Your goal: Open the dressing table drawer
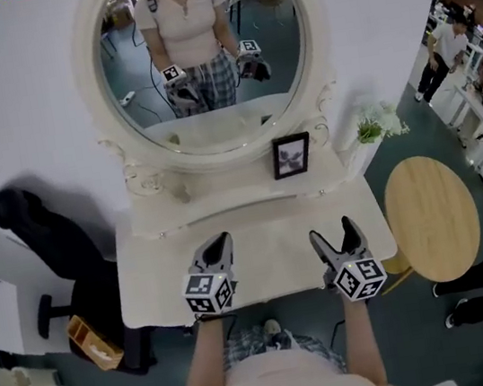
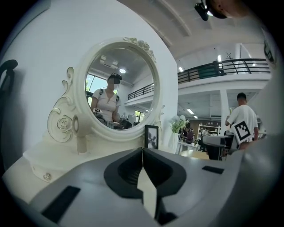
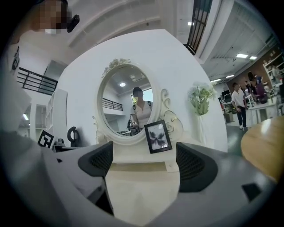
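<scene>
Your left gripper has its jaws pressed together with nothing between them. Your right gripper has its jaws spread, also empty. Both hover over the front part of the dressing table top, side by side and well apart.

Surroundings, near to far:
- A round wooden side table stands to the right of your right gripper, beside the dressing table's edge.
- A black chair stands to the left of your left gripper, off the table's left end.
- Pale tabletop lies between both grippers and the raised tier at the back.
- A black picture frame stands upright on that tier, ahead of your right gripper and slightly to its left.
- A white vase of flowers stands ahead and to the right of your right gripper, at the tier's right end.
- An oval mirror in a cream scrolled frame rises behind the tier, ahead of both grippers.

The drawer sits in the front of the raised tier, straight ahead between the two grippers. It is cream, long and shallow. In the right gripper view it shows as a tan band between the spread jaws, below the picture frame, with a small knob at its right end. You cannot tell whether it is flush or ajar.
</scene>
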A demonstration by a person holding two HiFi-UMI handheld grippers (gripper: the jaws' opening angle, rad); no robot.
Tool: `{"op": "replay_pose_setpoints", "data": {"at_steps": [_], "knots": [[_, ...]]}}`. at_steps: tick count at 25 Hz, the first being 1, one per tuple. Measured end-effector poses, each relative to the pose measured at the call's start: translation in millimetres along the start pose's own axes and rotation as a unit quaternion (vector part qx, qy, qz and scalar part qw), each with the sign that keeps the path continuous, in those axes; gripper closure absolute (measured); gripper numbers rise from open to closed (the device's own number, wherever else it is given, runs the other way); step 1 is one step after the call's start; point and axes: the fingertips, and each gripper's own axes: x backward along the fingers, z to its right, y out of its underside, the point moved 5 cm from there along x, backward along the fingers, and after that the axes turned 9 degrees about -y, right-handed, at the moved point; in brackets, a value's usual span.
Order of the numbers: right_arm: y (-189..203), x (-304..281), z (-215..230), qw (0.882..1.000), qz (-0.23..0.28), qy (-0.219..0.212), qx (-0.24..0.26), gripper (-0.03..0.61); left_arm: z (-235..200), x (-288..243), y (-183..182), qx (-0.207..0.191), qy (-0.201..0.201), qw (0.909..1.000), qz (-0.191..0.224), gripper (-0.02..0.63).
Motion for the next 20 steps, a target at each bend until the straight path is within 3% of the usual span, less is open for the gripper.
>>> {"op": "replay_pose_setpoints", "data": {"at_steps": [13,20], "knots": [[-10,-55,28,1.0,-0.024,-0.009,0.006,0.138,-18,-51,-16,0.009,-0.007,0.9999,-0.004,0.586],[5,-66,51,0.999,-0.039,0.006,-0.002,0.138,-23,-61,1,0.019,-0.014,0.9994,-0.027,0.586]]}}
